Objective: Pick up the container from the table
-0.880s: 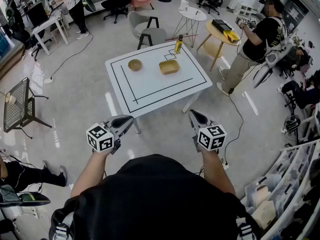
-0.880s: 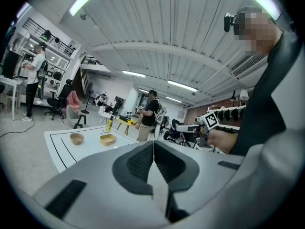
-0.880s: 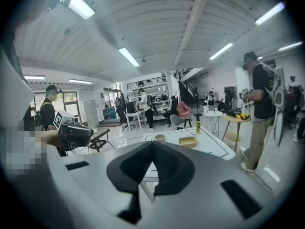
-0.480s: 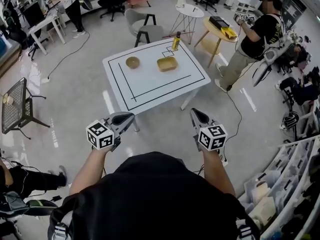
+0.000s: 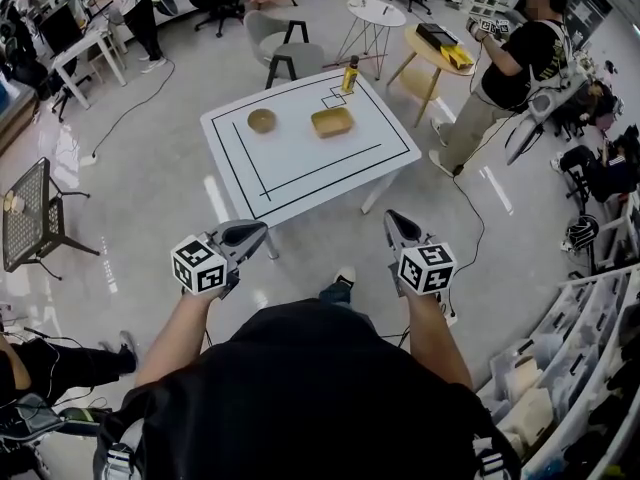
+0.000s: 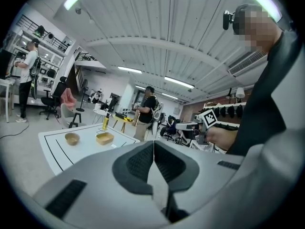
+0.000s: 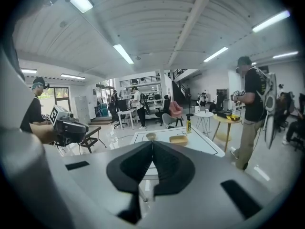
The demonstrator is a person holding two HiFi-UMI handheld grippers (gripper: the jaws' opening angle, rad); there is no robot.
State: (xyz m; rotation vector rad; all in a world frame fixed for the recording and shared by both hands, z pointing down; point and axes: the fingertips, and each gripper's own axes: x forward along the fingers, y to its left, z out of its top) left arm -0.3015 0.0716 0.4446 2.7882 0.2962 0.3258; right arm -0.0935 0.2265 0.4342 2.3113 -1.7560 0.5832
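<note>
Workshop floor seen steeply from above: a white table (image 5: 300, 153) marked with black lines stands in the upper middle of the head view, among desks, chairs and trailing cables. On it, the shallow yellow container (image 5: 332, 121) lies in the table's upper right part, with a round bowl (image 5: 262, 120) to its left and a yellow bottle (image 5: 351, 72) upright near the top corner. The person's left gripper (image 5: 256, 233) and right gripper (image 5: 391, 220) hover in the lower middle of the frame, short of the table's near edge and well apart from the container. Both pairs of jaws are pressed together with nothing between them. A second person (image 5: 510, 63) stands at upper right, beside a round wooden side table (image 5: 425, 56).
</note>
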